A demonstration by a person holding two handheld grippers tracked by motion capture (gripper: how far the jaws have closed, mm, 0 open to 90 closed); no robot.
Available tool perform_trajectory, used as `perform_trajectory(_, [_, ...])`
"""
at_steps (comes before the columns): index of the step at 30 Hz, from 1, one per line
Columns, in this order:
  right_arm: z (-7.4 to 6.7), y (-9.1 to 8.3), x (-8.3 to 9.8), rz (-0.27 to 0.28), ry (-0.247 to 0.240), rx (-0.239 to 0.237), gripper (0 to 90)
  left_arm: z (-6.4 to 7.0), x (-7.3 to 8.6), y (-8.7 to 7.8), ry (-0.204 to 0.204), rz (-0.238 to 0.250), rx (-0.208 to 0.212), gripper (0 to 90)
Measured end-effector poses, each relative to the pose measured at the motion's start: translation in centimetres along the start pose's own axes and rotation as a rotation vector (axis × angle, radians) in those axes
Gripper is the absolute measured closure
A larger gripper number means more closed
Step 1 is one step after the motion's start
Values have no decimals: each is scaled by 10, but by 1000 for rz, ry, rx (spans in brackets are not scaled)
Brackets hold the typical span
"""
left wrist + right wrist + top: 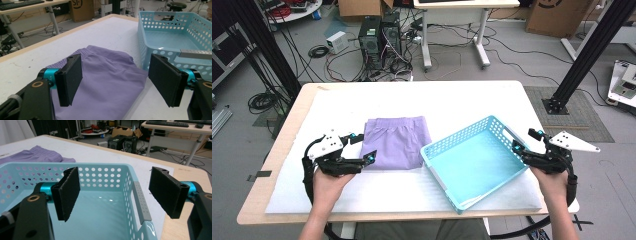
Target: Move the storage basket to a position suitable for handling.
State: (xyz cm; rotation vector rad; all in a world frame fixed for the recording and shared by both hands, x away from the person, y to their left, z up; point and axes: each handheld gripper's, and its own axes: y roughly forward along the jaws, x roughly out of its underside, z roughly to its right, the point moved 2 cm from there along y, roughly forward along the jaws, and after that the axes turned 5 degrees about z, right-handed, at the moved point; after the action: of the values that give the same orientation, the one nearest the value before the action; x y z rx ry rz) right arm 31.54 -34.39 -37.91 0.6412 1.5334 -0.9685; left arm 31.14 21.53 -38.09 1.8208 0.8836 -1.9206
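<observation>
A folded purple garment (396,141) lies flat on the white mat, left of centre. To its right stands an empty light-blue perforated basket (462,137), turned at an angle. My left gripper (362,149) is open at the garment's left edge; in the left gripper view the purple cloth (107,82) lies between and beyond the wide-spread jaws, untouched. My right gripper (527,141) is open at the basket's right rim; in the right gripper view the basket's grey-handled wall (141,202) sits between the jaws, with nothing clamped.
The white mat (362,97) covers most of the wooden table (292,125). Beyond the far edge are computer towers (379,37), cables, another desk (457,20) and black frame posts (587,55). The table's back half is bare mat.
</observation>
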Motion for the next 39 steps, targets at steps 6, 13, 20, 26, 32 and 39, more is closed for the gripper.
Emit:
perform_trajectory(6, [2, 2, 1, 0, -4, 10, 252, 3, 1, 3, 1, -4, 7, 273])
perform_trajectory(13, [5, 2, 0, 5, -1, 22, 252, 10, 2, 6, 3, 1, 25, 273])
perform_trajectory(20, [7, 5, 0, 7, 2, 24, 252, 26, 1, 14, 13, 12, 77, 272])
perform_trajectory(26, [7, 6, -1, 11, 5, 33, 252, 48, 6, 27, -3, 25, 134, 272])
perform_trajectory(32, [7, 7, -1, 18, -1, 41, 252, 76, 15, 49, 0, -2, 174, 272])
perform_trajectory(39, [9, 6, 0, 21, 1, 50, 252, 104, 25, 65, 17, -43, 121, 285])
